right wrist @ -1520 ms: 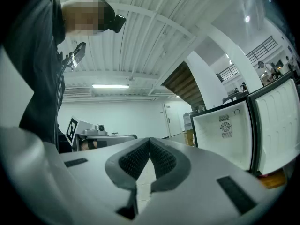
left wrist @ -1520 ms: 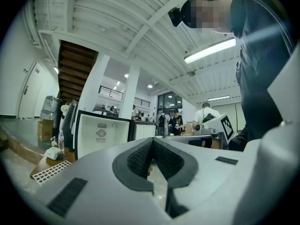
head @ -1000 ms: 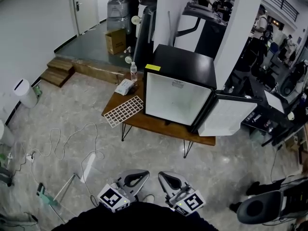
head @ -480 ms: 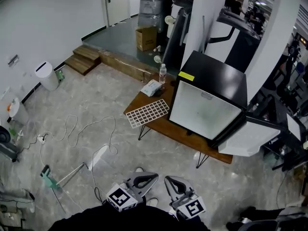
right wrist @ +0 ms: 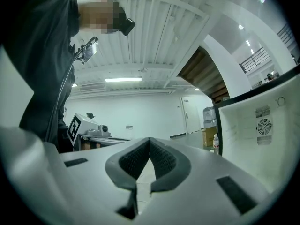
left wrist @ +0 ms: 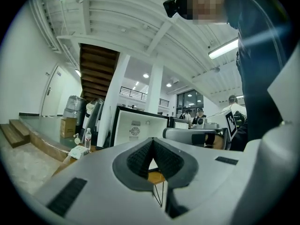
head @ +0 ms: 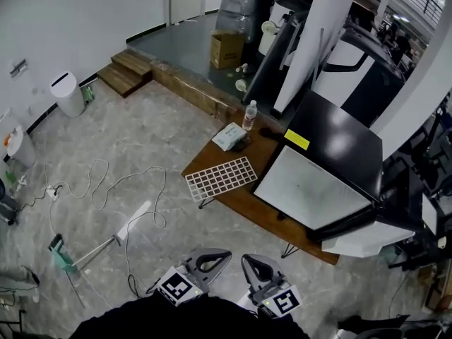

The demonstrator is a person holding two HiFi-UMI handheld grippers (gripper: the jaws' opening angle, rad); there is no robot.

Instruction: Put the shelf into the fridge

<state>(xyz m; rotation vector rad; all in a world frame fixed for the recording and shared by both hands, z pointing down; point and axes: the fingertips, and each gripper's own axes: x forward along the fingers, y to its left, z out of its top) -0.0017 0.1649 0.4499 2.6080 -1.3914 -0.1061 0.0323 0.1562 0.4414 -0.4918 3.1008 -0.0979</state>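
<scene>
A white wire grid shelf point(head: 222, 178) lies flat on the left end of a low wooden table point(head: 244, 200). On the table's right half stands a small black fridge point(head: 337, 147) with its white inside point(head: 311, 188) point(left wrist: 136, 130) point(right wrist: 260, 124) showing and its door point(head: 367, 240) swung open to the right. Both grippers are held close to the person's body at the bottom of the head view, far from the table. My left gripper point(head: 212, 258) point(left wrist: 151, 146) is shut and empty. So is my right gripper point(head: 252, 261) point(right wrist: 149, 146).
A water bottle point(head: 249, 115) and a white packet point(head: 229, 136) sit at the table's back. Cables point(head: 106, 182) and a tripod point(head: 88, 249) lie on the floor at left. A white bin point(head: 68, 94), wooden steps point(head: 131, 70) and a cardboard box point(head: 227, 49) stand beyond.
The head view has swung left and the table and fridge have come a little nearer. Both grippers stay shut and low by the body.
</scene>
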